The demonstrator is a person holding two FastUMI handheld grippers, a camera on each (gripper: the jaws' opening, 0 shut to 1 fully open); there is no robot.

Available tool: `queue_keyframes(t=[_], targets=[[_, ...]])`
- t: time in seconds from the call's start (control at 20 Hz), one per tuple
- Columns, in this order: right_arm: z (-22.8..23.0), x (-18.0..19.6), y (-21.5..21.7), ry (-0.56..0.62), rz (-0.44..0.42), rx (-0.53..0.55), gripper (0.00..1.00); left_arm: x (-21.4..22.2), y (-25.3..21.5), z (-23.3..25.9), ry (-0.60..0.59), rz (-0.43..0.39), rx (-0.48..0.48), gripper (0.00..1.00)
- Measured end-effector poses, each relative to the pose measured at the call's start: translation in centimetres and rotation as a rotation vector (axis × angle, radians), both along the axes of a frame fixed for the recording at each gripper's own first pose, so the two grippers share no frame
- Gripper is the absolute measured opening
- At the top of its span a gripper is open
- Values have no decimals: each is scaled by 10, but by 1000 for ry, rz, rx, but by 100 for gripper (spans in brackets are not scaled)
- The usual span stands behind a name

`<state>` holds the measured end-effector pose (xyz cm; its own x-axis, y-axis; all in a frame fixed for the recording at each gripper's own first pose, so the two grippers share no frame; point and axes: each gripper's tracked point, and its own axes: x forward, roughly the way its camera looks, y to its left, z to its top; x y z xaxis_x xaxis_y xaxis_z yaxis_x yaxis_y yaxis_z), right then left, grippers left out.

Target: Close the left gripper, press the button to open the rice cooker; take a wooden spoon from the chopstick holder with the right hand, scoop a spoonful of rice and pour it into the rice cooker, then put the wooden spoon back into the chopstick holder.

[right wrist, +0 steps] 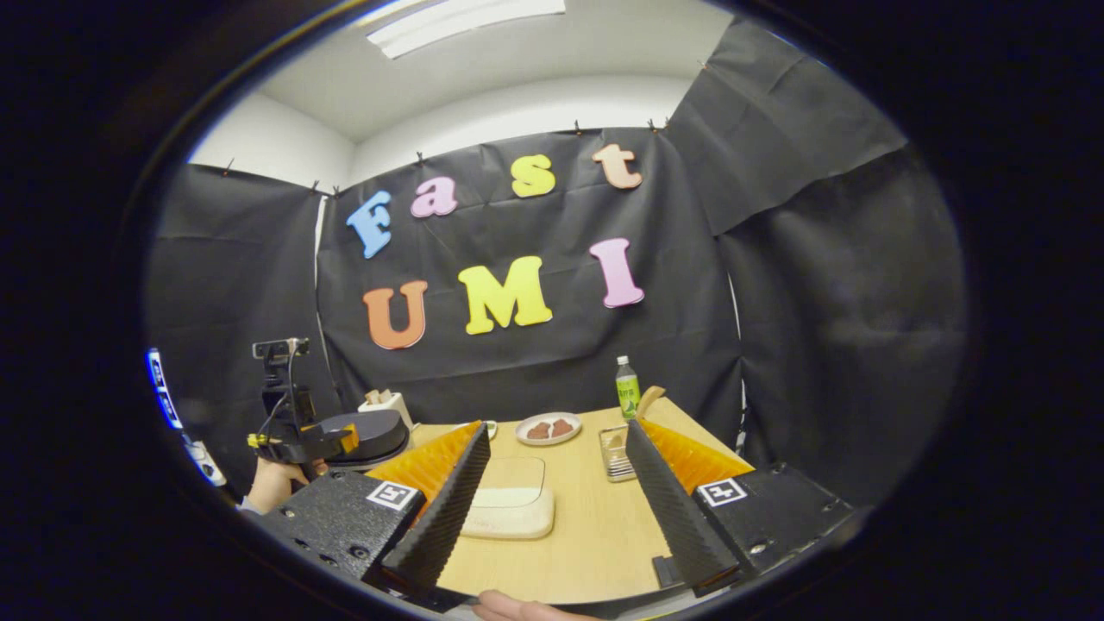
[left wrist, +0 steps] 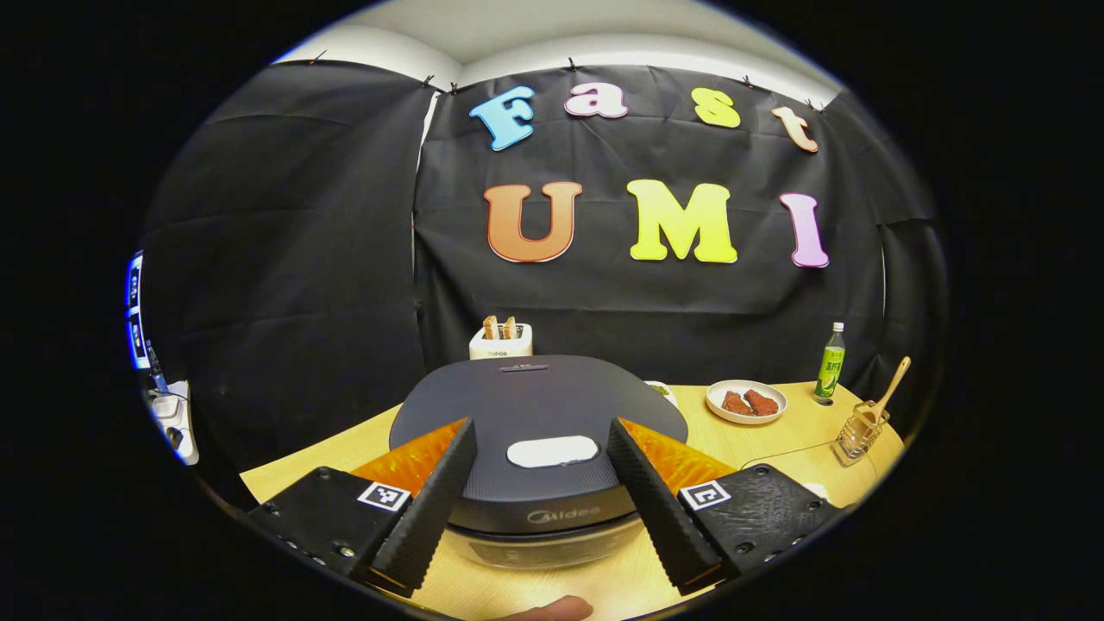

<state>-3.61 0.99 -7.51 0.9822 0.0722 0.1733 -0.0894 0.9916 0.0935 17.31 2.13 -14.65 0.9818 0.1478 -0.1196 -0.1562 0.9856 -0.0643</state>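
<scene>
Wooden spoon (left wrist: 891, 385) upright in chopstick holder (left wrist: 856, 434), rice cooker (left wrist: 535, 423) lidded, both grippers' jaws apart.

Toaster (left wrist: 500, 341) at back wall; plate (left wrist: 746, 402) with meat; green bottle (left wrist: 831, 362) beside.

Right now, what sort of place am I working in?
Likely a staged kitchen booth: a wooden table with a rice cooker, a toaster and a plate of food, backed by black cloth.

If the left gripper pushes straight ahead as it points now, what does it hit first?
Most likely the rice cooker: the open left gripper faces it squarely, its closed lid and pale button between the fingers. Depth is hard to judge.
</scene>
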Motion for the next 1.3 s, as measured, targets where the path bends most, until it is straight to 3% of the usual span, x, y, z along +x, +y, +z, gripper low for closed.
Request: queue_keyframes(t=[0.55,0.8,1.3], targets=[[-7,0,8,15,14,-4,100,-19,-9,-13,49,-14,-47,100],[-5,0,5,8,7,-9,100,-23,-7,-7,42,0,9,95],[-2,9,-6,14,-39,-12,100,-89,-23,50,-23,-100,-59,94]])
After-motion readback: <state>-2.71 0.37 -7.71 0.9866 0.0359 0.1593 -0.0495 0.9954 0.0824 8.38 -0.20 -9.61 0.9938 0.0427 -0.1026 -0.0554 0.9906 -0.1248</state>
